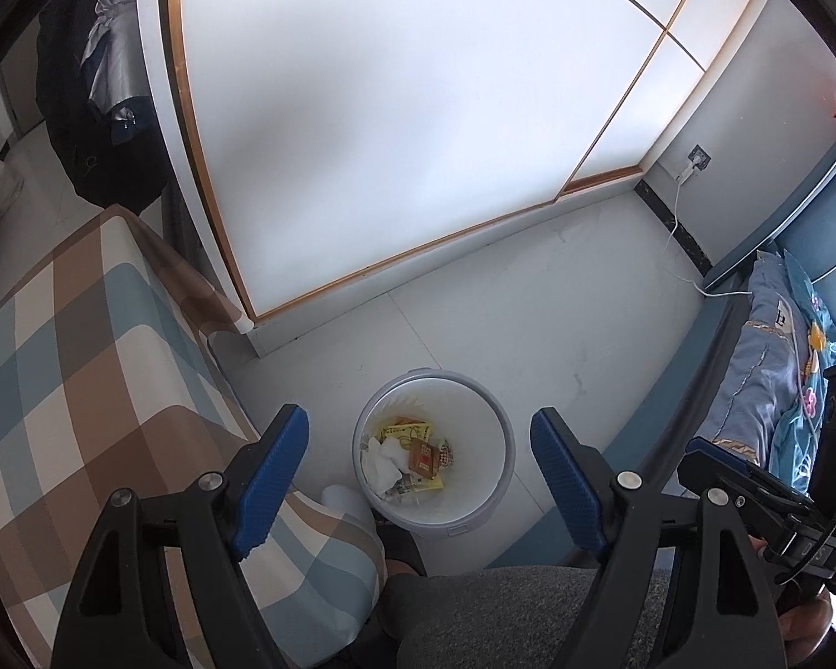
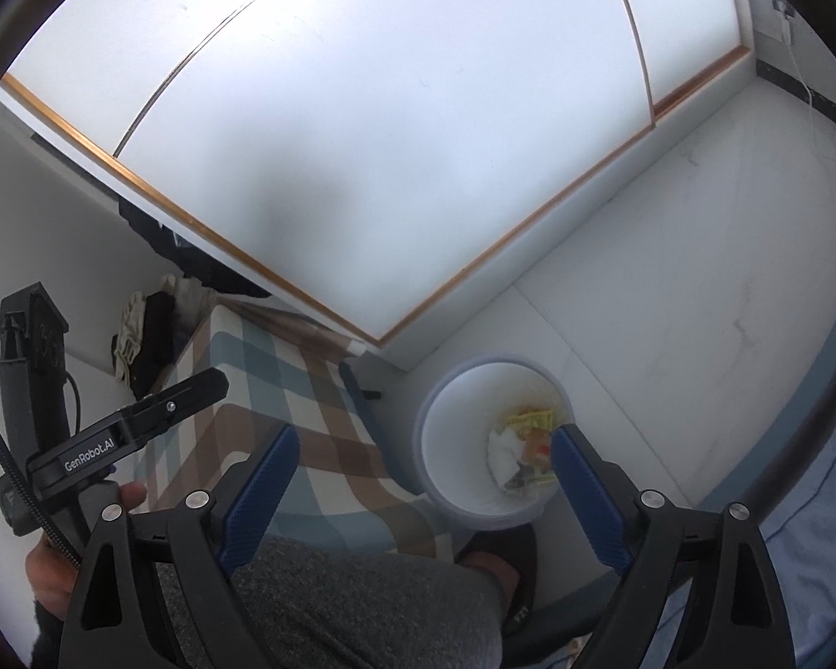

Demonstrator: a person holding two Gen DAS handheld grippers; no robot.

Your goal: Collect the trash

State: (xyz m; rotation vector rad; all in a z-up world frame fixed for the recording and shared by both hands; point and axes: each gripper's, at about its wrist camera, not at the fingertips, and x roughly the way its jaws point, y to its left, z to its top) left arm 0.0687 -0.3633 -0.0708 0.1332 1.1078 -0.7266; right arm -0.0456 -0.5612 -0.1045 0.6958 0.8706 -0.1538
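Note:
A round white bin [image 1: 487,482] stands on the pale floor between a plaid seat and a bed. Inside lies the trash [image 1: 412,451]: yellow wrappers, crumpled white tissue and a brown packet. My left gripper [image 1: 421,421] hovers above the bin, blue pads wide apart with nothing between them. In the right wrist view the same bin [image 2: 451,446] and its trash [image 2: 521,446] sit low at centre-right. My right gripper [image 2: 426,437] is open and empty above it. The left gripper [image 2: 214,384] also shows at the left edge there, with a hand on it.
A plaid-covered seat [image 1: 83,362] flanks the bin on the left. Blue bedding [image 1: 774,390] lies on the right. White sliding wardrobe doors [image 1: 418,111] rise behind. A white charger cable [image 1: 680,223] trails along the floor. A grey-clad knee [image 1: 501,613] and a dark slipper [image 2: 521,574] are near the bin.

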